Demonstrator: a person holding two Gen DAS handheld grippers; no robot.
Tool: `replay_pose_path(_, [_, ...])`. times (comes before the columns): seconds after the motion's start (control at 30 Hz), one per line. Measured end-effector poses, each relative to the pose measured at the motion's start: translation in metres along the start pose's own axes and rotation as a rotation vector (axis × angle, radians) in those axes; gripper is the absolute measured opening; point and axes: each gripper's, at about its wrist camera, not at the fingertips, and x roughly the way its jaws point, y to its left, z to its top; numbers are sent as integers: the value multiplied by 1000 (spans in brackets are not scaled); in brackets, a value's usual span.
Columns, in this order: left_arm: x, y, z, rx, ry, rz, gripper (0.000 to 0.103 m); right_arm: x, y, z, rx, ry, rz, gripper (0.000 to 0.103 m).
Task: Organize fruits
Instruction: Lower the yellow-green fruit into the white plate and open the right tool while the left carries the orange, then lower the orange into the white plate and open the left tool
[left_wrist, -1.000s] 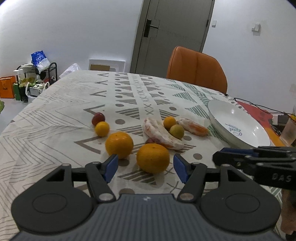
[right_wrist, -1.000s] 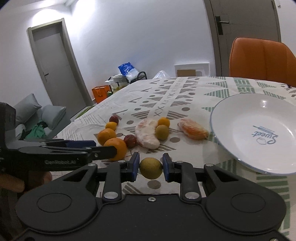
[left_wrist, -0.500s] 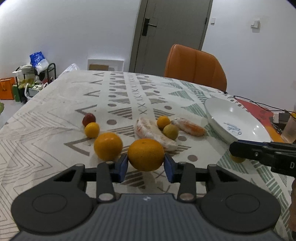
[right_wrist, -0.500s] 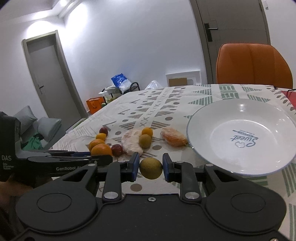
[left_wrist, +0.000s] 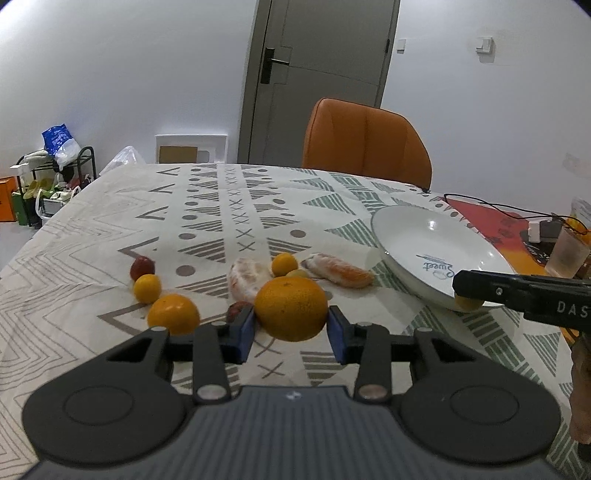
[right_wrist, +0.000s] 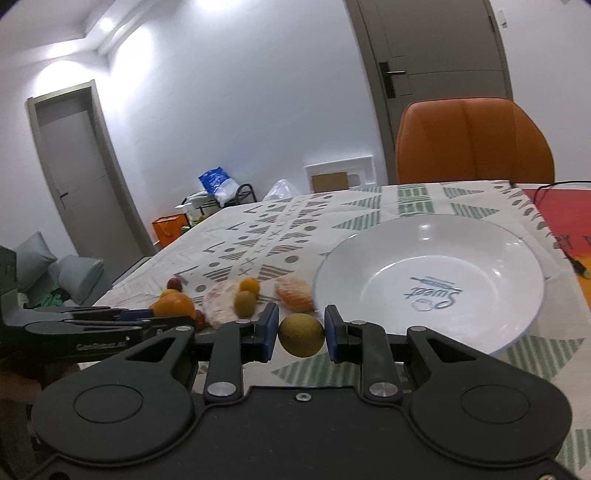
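The left hand-held gripper (left_wrist: 291, 328) is grasping an orange (left_wrist: 291, 308); the right hand-held gripper (right_wrist: 301, 334) is grasping a green fruit (right_wrist: 301, 334) near the plate (right_wrist: 480, 236).

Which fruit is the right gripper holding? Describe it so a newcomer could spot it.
Start at the white plate; just left of its near rim, the right gripper clamps a small round fruit. It is dull olive-brown, unlike the bright oranges.
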Motion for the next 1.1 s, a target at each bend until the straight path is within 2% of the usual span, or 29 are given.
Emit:
replay_pose_path(0.6, [9, -33, 13, 54, -15, -27, 40, 2, -34, 8, 35, -27, -88, 26])
replay_pose_path(0.7, [13, -37, 15, 63, -13, -27, 40, -2, -38, 7, 37, -40, -114, 44])
replay_pose_path(0.77, [16, -39, 16, 66, -13, -29, 40, -8, -38, 5, 21, -60, -127, 60])
replay_pose_path(0.8, [17, -41, 17, 68, -13, -30, 40, -11, -37, 4, 15, -67, -136, 63])
replay_pose_path(0.87, [19, -44, 18, 71, -14, -34, 40, -16, -36, 3, 0, -74, -158, 80])
replay_pose_path(0.9, [20, -46, 18, 75, -14, -37, 40, -20, -35, 2, -9, -81, -169, 84])
replay_pose_path(0.97, [23, -50, 19, 81, -12, -42, 40, -26, -31, 1, -36, -103, -181, 102])
replay_pose_path(1.1, [27, -58, 22, 95, -11, -50, 40, -35, -29, -1, -59, -108, -190, 103])
